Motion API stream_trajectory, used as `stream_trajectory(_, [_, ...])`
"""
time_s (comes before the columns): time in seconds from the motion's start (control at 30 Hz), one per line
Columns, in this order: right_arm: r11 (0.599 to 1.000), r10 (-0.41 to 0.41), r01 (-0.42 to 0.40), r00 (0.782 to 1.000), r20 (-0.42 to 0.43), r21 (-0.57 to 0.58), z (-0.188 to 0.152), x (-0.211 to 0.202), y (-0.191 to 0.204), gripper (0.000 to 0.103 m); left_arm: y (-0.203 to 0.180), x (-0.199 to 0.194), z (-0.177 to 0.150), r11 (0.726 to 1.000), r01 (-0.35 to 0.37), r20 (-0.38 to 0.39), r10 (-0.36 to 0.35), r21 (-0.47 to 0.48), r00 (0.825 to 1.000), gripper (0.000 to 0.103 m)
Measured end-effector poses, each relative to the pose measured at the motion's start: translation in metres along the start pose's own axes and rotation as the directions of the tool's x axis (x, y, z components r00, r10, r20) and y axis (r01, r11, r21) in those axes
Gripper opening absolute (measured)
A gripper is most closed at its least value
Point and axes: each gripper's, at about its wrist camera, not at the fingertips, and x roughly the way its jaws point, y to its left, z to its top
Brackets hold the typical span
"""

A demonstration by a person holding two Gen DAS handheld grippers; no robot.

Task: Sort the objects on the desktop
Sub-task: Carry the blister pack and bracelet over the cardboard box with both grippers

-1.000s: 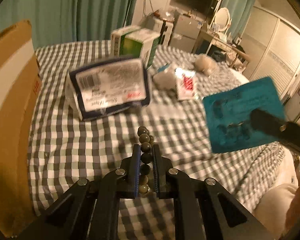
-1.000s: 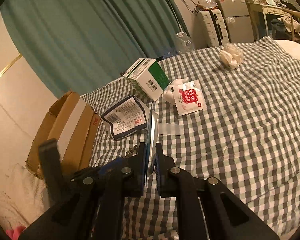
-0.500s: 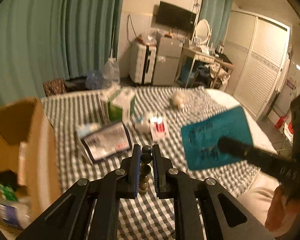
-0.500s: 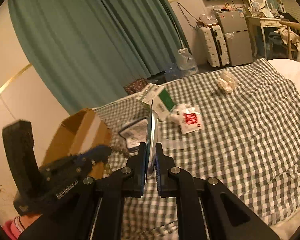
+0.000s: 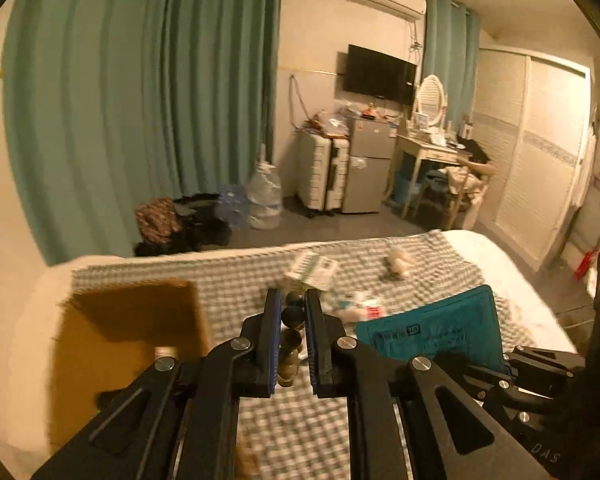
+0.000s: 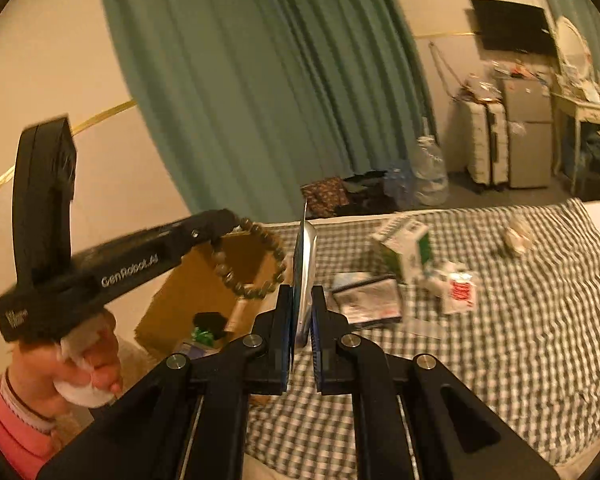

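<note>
My left gripper (image 5: 293, 300) is shut on a string of dark round beads, the bead bracelet (image 5: 291, 338), held high over the checked bed. In the right wrist view the same bracelet (image 6: 256, 258) hangs as a loop from the left gripper's tip, above the open cardboard box (image 6: 204, 280). My right gripper (image 6: 301, 292) is shut on a thin teal packet (image 6: 302, 264), seen edge-on there. The left wrist view shows that teal packet (image 5: 432, 336) flat, at the right, over the bed. The cardboard box (image 5: 132, 344) lies left of the left gripper.
On the green checked bed cover (image 6: 520, 320) lie a green-and-white carton (image 6: 408, 252), a dark-edged plastic pack (image 6: 366, 300), a red-and-white sachet (image 6: 458, 290) and a crumpled white wad (image 6: 518, 236). A hand in a pink sleeve (image 6: 16, 436) holds the left gripper. Curtain, suitcases and furniture stand behind.
Both grippers have risen well above the bed, each keeping its hold. The view now takes in the room, and the left gripper with the bracelet has come over the cardboard box.
</note>
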Motion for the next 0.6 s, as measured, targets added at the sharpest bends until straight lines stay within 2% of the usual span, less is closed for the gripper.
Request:
stream_trajectory(0.13, [0.998,0.048,-0.049,0.998,-0.033,-0.032,0.000,0.024,0.033,0.008,0.038,-0.017,-0.009,0.999,-0.039,0.028,0.041,-0.037,0.999,0.011])
stream_trajectory(0.3, [0.991,0.097,-0.106,0.989,-0.111,-0.082,-0.010,0.070,0.083,0.008,0.088,-0.018,-0.029,0.990,-0.088,0.020,0.091,-0.113,0.996,0.011])
stream_trajectory(0.53, [0.988,0.091,-0.115,0.973,-0.213,-0.107,-0.029,0.135,0.114,0.008,0.141,0.008,-0.073,0.976,-0.127,-0.066,0.117,-0.177,0.991,0.011])
stream_trajectory(0.6, [0.990,0.050,-0.079,0.970,-0.237,-0.115,-0.030,0.155,0.118,0.009,0.146,0.013,-0.080,0.975,-0.171,-0.084,0.161,-0.144,0.983,0.017])
